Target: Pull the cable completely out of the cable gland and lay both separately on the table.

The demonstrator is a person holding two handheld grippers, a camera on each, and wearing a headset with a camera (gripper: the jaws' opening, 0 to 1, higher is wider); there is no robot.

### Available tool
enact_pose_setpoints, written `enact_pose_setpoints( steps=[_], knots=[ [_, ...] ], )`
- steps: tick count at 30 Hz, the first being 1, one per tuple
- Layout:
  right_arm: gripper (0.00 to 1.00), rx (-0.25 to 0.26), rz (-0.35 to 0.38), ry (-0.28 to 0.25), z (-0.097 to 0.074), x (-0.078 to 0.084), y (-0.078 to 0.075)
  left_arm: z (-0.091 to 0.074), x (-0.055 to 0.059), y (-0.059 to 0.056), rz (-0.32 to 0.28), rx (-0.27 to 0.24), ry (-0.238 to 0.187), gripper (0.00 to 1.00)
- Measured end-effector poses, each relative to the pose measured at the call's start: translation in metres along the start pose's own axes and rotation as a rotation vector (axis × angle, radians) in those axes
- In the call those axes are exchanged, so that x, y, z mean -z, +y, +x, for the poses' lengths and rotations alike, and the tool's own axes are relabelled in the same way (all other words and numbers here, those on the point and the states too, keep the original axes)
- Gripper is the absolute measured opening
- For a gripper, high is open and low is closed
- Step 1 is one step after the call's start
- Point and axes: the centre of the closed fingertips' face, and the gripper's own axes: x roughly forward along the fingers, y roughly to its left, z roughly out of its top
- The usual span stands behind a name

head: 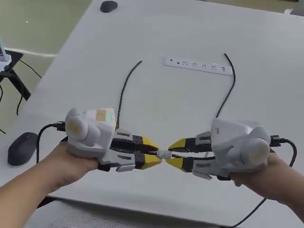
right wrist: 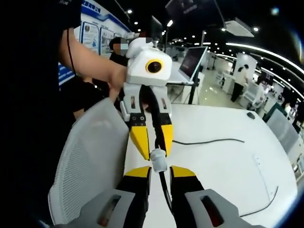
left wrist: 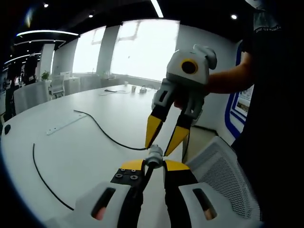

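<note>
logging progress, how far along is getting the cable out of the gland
Done: cable gland lifted off the table, at the tips of the left hand-held gripper. In hand: right hand-held gripper straddles the cable beside it. Remaining: cable still runs into the gland; neither lies separately yet.

The white table (head: 166, 28) spreads out before me. A white power strip (head: 198, 65) lies across it at my twelve o'clock, well away. A dark mouse (head: 21, 148) sits at nine o'clock by the table's edge, and a second mouse (head: 109, 6) far off at eleven. A grey mesh chair (right wrist: 90, 156) stands at six, against the near edge.
</note>
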Motion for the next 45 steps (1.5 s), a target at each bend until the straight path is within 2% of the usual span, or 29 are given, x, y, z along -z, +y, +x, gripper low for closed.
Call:
enact_pose_setpoints(
  steps=[1,3,4,5,9,10,12,14,17,24,29,34,45],
  knots=[
    [0.12,0.020,0.009,-0.010,-0.002,-0.002,-0.001,-0.002,-0.002,0.000,0.003,0.002,-0.005,0.15],
    [0.16,0.073,0.060,0.003,-0.005,-0.001,-0.005,-0.005,-0.004,0.003,0.023,-0.011,-0.011,0.15],
    [0.18,0.107,0.049,0.010,-0.007,-0.001,-0.008,-0.006,-0.005,0.003,0.030,-0.014,-0.013,0.15],
    [0.18,0.120,0.038,0.014,-0.008,-0.001,-0.007,-0.008,-0.005,0.004,0.031,-0.014,-0.015,0.15],
    [0.14,0.262,0.015,0.086,-0.013,0.010,-0.015,-0.010,-0.005,0.004,0.042,-0.001,-0.017,0.15],
    [0.12,0.296,0.033,0.095,-0.013,0.012,-0.016,-0.010,-0.005,0.004,0.040,0.001,-0.017,0.15],
    [0.13,0.320,0.077,0.080,-0.011,0.011,-0.014,-0.010,-0.005,0.005,0.044,0.002,-0.020,0.15],
    [0.13,0.343,0.057,0.091,-0.008,0.011,-0.010,-0.010,-0.006,0.004,0.043,0.010,-0.019,0.15],
    [0.12,0.409,0.006,0.121,-0.006,0.011,-0.011,-0.009,-0.005,0.002,0.051,0.025,-0.012,0.15],
    [0.07,0.478,-0.029,0.113,0.001,0.001,-0.010,-0.009,-0.007,0.003,0.050,0.033,-0.008,0.15],
    [0.02,0.512,-0.035,0.126,0.003,0.002,-0.009,-0.009,-0.006,0.004,0.045,0.041,-0.003,0.15],
    [0.01,0.502,-0.042,0.138,0.004,0.004,-0.008,-0.010,-0.003,0.004,0.046,0.055,0.004,0.15],
    [0.00,0.481,-0.010,0.150,0.005,0.007,-0.007,-0.010,-0.004,0.004,0.050,0.063,-0.004,0.15]
  ],
)
